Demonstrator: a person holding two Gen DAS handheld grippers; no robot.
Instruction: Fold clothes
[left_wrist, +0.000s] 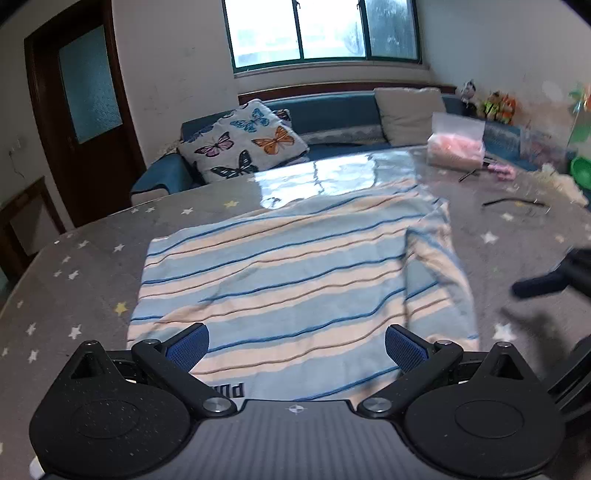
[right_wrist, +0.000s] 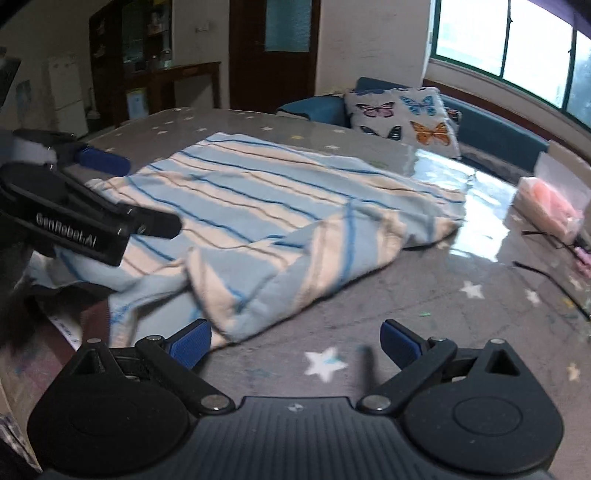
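The left gripper stands with its jaws spread wide, its blue pads apart over the near hem of the striped garment and pinching nothing; whether the pads brush the cloth cannot be told. The right gripper is likewise spread wide and empty, poised above bare tablecloth, its left pad just at the near corner of the garment's folded flap and its right pad over the grey cover near a white star. From the right wrist view the left gripper shows at the far left, over the garment's edge, one blue finger visible and its black body lettered. The garment, pale blue and cream with thin dark blue lines, lies spread flat on the table, its right side turned over onto itself in a loose fold. The table wears a grey star-printed cover under a glossy sheet. Beyond it sit a clear bag of pink things, a blue sofa and a butterfly cushion beneath a window.
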